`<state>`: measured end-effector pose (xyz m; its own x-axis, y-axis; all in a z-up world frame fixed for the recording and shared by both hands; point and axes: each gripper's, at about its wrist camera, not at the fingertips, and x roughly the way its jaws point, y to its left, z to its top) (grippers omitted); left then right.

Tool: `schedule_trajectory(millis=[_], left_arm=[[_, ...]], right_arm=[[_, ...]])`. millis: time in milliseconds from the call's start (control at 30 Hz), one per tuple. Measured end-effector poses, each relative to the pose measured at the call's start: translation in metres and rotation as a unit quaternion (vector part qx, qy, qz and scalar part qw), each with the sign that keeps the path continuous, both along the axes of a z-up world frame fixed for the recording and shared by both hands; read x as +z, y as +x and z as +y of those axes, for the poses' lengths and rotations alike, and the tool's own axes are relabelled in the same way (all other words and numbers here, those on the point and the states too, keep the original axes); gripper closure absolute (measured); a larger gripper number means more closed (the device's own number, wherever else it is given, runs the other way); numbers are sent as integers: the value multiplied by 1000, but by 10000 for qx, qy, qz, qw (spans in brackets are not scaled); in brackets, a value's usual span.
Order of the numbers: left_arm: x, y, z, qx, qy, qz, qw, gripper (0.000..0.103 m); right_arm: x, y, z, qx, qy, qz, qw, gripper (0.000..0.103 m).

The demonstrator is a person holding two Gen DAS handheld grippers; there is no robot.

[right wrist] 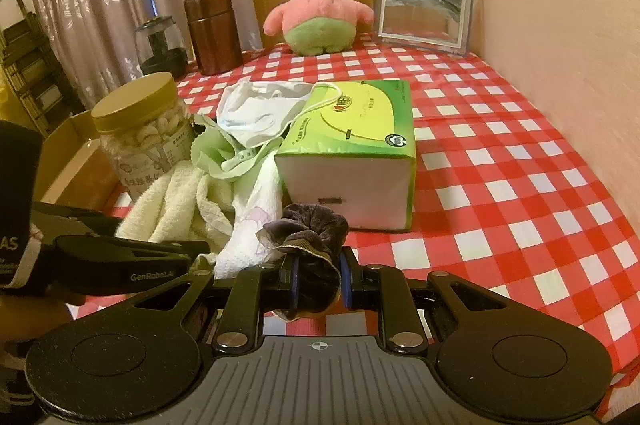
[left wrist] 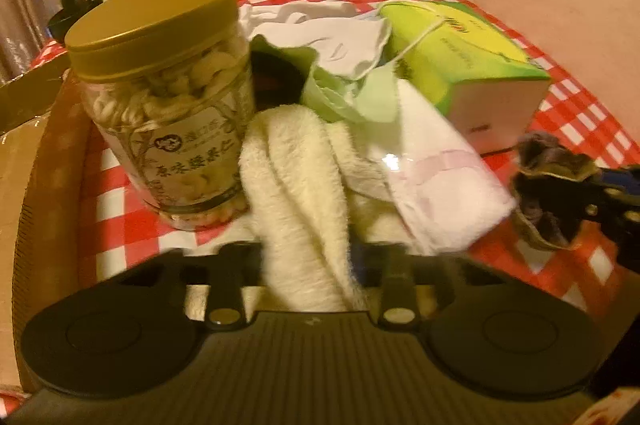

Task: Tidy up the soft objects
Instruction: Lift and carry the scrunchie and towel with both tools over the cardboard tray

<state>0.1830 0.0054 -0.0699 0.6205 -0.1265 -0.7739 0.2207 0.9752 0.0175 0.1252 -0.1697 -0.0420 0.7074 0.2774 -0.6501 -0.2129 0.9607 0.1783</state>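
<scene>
My left gripper (left wrist: 312,265) is shut on a cream towel (left wrist: 296,185), which drapes up out of its jaws; it also shows in the right wrist view (right wrist: 172,201). My right gripper (right wrist: 318,281) is shut on a dark velvet scrunchie (right wrist: 308,229), seen at the right edge of the left wrist view (left wrist: 548,185). A pile of soft things lies between jar and tissue box: a white-pink cloth (left wrist: 440,177), a green cloth (right wrist: 216,149) and a white face mask (right wrist: 260,109).
A gold-lidded jar of nuts (left wrist: 168,89) stands left of the pile. A green tissue box (right wrist: 352,145) sits mid-table on the red checked cloth (right wrist: 520,185). A cardboard box (right wrist: 76,161) is at the left edge. A pink plush (right wrist: 316,13), mirror (right wrist: 424,11) and brown canister (right wrist: 212,29) stand at the back.
</scene>
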Motion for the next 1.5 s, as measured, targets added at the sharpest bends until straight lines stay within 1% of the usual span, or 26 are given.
schedule_trajectory(millis=[33,67,233,333,500,700,800,1067,1167,1267,1367,1500], left_arm=[[3,-4,-2,-20,87,-53,9999,88],[7,-9,-4,-54,153,-112,9998,88],[33,-35,2,-55,257,-302,9992,89],[53,-53,9,20,265,-433,9987,89],[84,-79,24,94,367,-732,9966,89],[116,-86,33,161,474,-1014,9936,90],[129,-85,35,136,433,-1158,9922,90],[144,-90,35,93,346,-1277,9912,90],[151,-95,41,121,235,-1308,9911,90],[160,-101,52,182,185,-1348,9905,90],[170,-106,69,281,220,-1389,9897,90],[182,-110,103,555,286,-1432,9877,90]], right_arm=[[0,0,0,-6,0,-8,10000,83],[1,1,1,-12,6,-14,10000,83],[6,-3,1,-10,20,-107,9999,83],[10,-7,2,-13,18,-193,9998,83],[22,-14,4,-4,62,-371,9993,83],[37,-22,8,8,104,-622,9980,83],[42,-24,12,4,120,-697,9975,83],[41,-26,16,16,12,-705,9975,83],[42,-27,17,49,53,-710,9975,83],[47,-29,24,190,151,-734,9970,83],[55,-32,36,425,332,-761,9956,83],[70,-32,65,951,514,-821,9907,83]])
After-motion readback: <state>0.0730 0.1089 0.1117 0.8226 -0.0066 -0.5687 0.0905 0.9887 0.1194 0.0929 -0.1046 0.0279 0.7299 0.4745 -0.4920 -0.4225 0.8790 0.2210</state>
